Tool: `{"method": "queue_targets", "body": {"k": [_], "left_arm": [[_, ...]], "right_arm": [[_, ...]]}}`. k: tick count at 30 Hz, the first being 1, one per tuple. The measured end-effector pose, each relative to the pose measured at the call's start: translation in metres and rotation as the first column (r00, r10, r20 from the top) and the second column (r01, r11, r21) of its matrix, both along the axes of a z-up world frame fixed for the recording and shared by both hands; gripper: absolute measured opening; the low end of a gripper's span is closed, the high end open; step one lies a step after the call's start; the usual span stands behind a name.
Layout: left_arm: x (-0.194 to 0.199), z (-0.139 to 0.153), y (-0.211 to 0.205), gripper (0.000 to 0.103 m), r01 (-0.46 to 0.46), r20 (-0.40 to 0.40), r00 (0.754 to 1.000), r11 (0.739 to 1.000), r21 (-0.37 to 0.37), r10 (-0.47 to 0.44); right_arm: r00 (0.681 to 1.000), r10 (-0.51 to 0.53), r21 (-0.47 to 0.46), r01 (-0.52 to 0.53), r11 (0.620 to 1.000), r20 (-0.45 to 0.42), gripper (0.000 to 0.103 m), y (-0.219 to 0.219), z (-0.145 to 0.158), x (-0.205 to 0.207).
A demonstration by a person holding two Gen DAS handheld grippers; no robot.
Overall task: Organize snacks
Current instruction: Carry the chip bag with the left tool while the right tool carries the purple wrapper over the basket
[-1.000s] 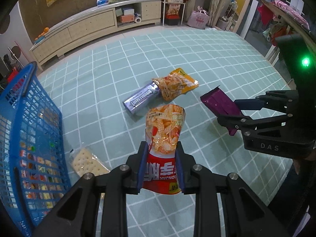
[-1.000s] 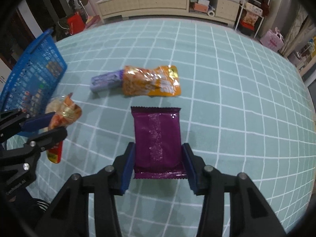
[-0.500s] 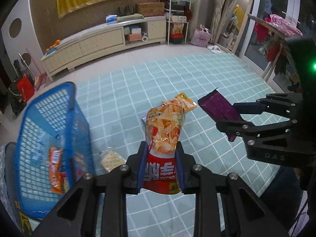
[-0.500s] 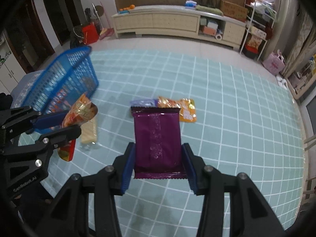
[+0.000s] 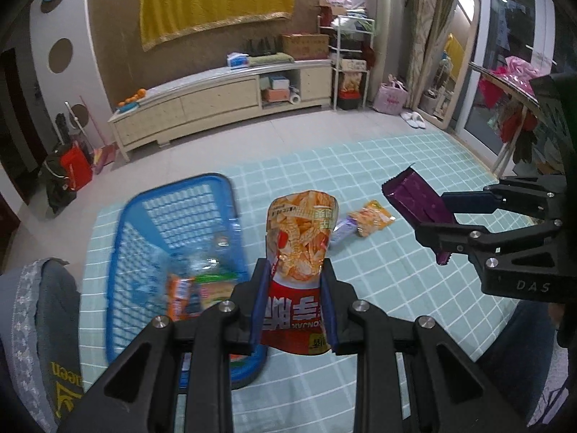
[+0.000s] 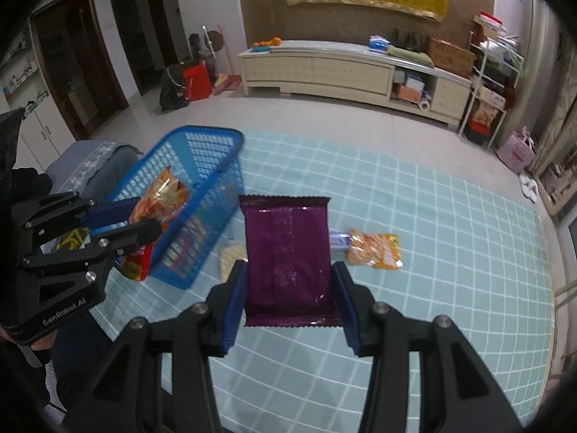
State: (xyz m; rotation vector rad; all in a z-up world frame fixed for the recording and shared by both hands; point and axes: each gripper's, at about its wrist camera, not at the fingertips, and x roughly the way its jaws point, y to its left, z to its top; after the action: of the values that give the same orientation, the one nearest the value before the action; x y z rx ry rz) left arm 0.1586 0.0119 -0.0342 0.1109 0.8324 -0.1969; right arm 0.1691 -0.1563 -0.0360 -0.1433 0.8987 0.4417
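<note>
My left gripper (image 5: 294, 301) is shut on an orange and red chip bag (image 5: 301, 249) and holds it in the air just right of the blue basket (image 5: 144, 216). It also shows in the right wrist view (image 6: 124, 225), beside the basket (image 6: 212, 144). My right gripper (image 6: 288, 299) is shut on a purple snack packet (image 6: 286, 252), held up over the mat; the packet also shows in the left wrist view (image 5: 414, 205). The basket holds several snack packs (image 5: 202, 288).
On the teal checked mat (image 6: 432, 234) lie an orange snack bag (image 6: 375, 249), a purple-silver bar (image 6: 337, 240) and a cracker pack (image 6: 229, 259). A grey cushion (image 5: 43, 317) sits left of the basket. A long cream cabinet (image 5: 216, 104) stands at the far wall.
Both grippers have risen well above the mat with their snacks. The left one has swung toward the basket, which now sits right beside it, with its contents in view.
</note>
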Motion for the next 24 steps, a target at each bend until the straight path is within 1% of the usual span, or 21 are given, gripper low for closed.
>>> {"method": "queue_targets", "body": {"k": [9,14,18,24], "left_arm": [[-0.006,0.011,0.053,0.025,-0.052,-0.001,0.999,0.998,0.018,0.052],[-0.005,0.013,0.076,0.025,-0.073,-0.002,0.997,0.997,0.017,0.073],[0.000,0.005,0.091,0.025,-0.088,-0.020,0.996,0.996,-0.001,0.088],[0.011,-0.010,0.109,0.025,-0.093,-0.048,0.995,0.996,-0.006,0.092]], "right_arm": [[0.999,0.048,0.020,-0.047,0.999,-0.018,0.052,0.047,0.005,0.012],[0.997,0.080,0.012,-0.080,0.997,-0.021,0.052,0.076,0.006,0.020],[0.993,0.112,-0.003,-0.112,0.994,-0.032,0.052,0.100,0.002,0.028],[0.989,0.129,-0.020,-0.131,0.991,-0.067,0.052,0.128,-0.011,0.043]]}}
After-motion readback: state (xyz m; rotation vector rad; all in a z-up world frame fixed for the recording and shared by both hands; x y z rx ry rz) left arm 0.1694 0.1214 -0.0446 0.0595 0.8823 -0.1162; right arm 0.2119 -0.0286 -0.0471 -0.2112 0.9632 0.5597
